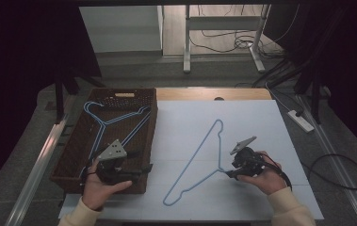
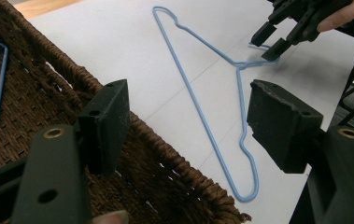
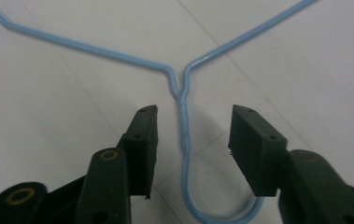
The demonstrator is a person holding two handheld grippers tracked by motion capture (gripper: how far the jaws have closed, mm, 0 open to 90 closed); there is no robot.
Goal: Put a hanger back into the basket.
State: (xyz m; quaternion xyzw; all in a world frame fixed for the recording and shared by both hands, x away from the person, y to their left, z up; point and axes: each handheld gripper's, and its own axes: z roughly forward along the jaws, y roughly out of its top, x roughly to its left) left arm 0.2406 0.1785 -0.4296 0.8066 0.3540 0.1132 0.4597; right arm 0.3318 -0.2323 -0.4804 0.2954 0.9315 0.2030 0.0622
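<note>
Centrally, a white table sheet [image 1: 242,127] serves as the landmark for everything else. Against the sheet's left edge sits a dark brown woven basket [image 1: 75,150], long and rectangular, with at least two light-blue wire hangers [image 1: 108,120] lying inside it (how many are stacked there is hard to tell from above). Flat on the middle of the sheet lies a single blue wire hanger [image 1: 192,162], its triangle stretching from the far centre toward the near edge, its hook pointing to the sheet's right side.

Over the sheet's right half, the right gripper [image 3: 191,135] hovers low at that hook. Its jaws are parted to either side of the twisted neck and the wire runs between them, but the pads do not touch it, so nothing is gripped. Over the basket's near corner, at the sheet's left edge, the left gripper [image 2: 188,123] is held with its jaws wide apart and nothing between them; it points across the sheet toward the hanger.
</note>
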